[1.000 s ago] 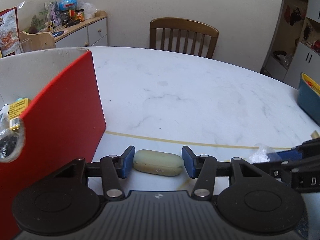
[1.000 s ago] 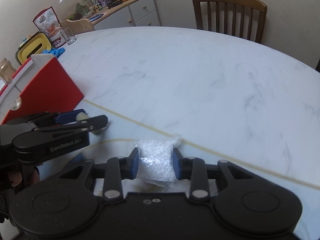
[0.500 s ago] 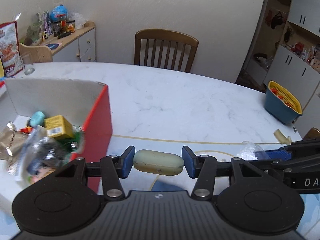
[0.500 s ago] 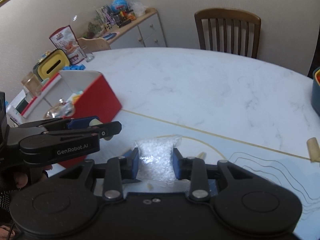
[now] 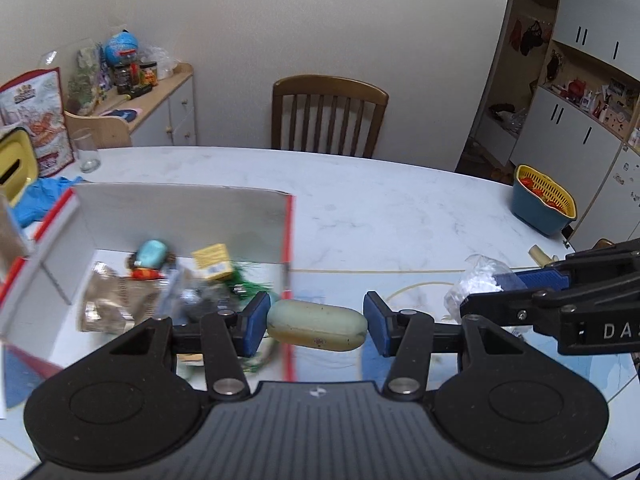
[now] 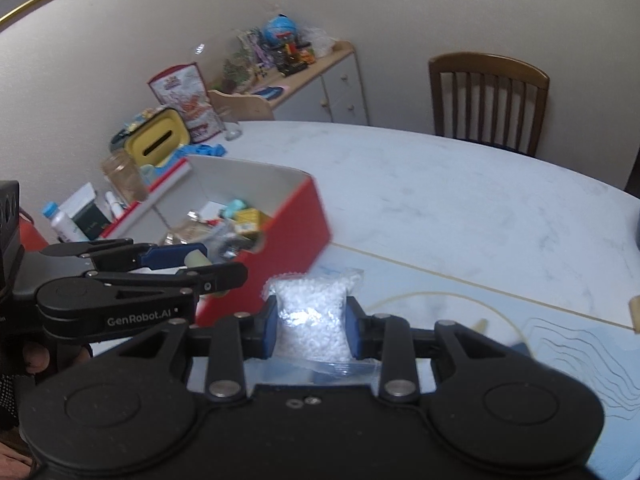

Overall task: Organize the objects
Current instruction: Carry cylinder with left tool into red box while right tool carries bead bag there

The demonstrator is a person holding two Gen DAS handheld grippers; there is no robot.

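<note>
Left gripper (image 5: 316,324): blue pads pinch a pale green oblong case (image 5: 317,325) end to end, lengthwise across the jaws, carried in the air above the near right wall of the red box (image 6: 296,224). In the right wrist view the arm of this gripper bears the white lettering "GenRobot.AI".

Right gripper (image 6: 311,327): blue pads clamped on both sides of a clear bag of white pellets (image 6: 311,316), held upright off the table; the bag's flat sealed edge hangs beneath the jaws. In the left wrist view its arm shows the letters "DA", the rest cut off at the frame edge.

The red box stands open on the white marble table (image 5: 400,216), to the left of both grippers. White inner walls. It holds mixed small items: a teal object (image 5: 152,252), a yellow carton (image 5: 212,266) with print too small to read, a brownish foil packet (image 5: 116,300); the others are blurred.

Behind the box: a printed snack bag (image 5: 38,116), its writing illegible, a drinking glass (image 5: 86,154), a yellow container (image 6: 158,142) with a slot, blue gloves (image 5: 40,196).

At the right table edge: a blue tub with a yellow strainer (image 5: 542,204).

A wooden chair (image 5: 328,114) stands at the far side.
</note>
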